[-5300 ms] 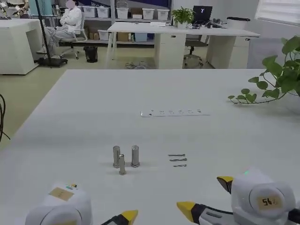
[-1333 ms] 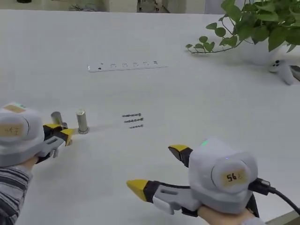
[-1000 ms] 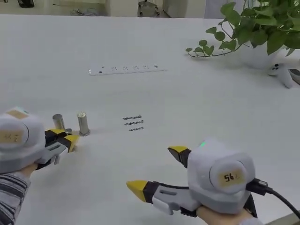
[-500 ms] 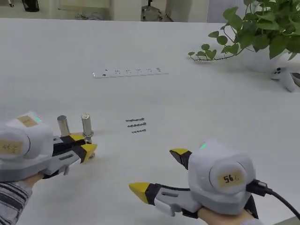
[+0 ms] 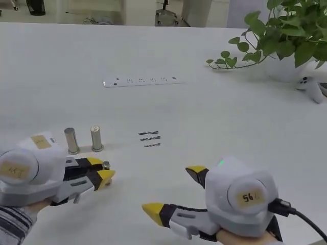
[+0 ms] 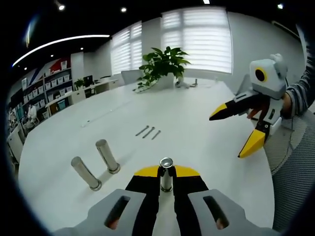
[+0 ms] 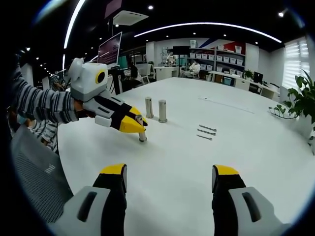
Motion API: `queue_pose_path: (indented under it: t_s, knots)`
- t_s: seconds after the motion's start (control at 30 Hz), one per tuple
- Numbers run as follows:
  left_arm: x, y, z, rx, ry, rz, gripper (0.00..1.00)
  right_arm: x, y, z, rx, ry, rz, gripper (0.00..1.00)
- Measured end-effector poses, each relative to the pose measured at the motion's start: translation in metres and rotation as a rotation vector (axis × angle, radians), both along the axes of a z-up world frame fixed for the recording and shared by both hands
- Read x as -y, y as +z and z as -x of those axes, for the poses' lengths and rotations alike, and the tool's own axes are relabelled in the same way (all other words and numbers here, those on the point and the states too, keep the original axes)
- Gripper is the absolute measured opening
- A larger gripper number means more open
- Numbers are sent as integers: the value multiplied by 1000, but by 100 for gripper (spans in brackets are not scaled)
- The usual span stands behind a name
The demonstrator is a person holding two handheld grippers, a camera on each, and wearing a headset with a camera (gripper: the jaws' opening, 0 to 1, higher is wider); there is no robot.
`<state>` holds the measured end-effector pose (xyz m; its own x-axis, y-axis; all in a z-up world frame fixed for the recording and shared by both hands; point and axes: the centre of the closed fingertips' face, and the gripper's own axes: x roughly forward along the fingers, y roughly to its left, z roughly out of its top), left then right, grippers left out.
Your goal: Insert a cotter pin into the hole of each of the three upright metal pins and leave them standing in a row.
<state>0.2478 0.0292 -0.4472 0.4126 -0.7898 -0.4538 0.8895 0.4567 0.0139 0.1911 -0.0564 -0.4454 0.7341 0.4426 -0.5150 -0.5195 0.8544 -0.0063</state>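
My left gripper (image 5: pixel 104 171) is shut on one short metal pin (image 6: pixel 166 174), held upright between the yellow jaws with its base at the table surface (image 7: pixel 142 135). Two more metal pins (image 5: pixel 71 140) (image 5: pixel 96 138) stand upright side by side just behind it. Three small cotter pins (image 5: pixel 149 139) lie in a stack to the right of those pins. My right gripper (image 5: pixel 173 191) hovers open near the table's front edge, with nothing between its jaws. The right gripper view has the left gripper (image 7: pixel 130 123) coming in from the left.
A white power strip (image 5: pixel 143 80) lies farther back on the white table (image 5: pixel 219 127). A potted plant (image 5: pixel 286 30) and a white controller (image 5: pixel 311 88) sit at the back right. A black cable (image 5: pixel 301 217) trails from the right gripper.
The left gripper has pulled the front pin away from the other two, toward me and to the right. The right gripper has stayed in place and open.
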Motion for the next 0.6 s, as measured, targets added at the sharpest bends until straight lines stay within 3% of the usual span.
queue_pose_path:
  t_s: [0.23,0.53,0.6]
  knots:
    - [-2,-8,1,-15,-10,-20,5,-3,-2,2,-5,17,3,66]
    - [0,-8,2,-30,-12,6,6,-3,-4,2,-15,18,5,65]
    - [1,-4,-1,-30,3,31,10,-3,-4,2,-15,20,6,65]
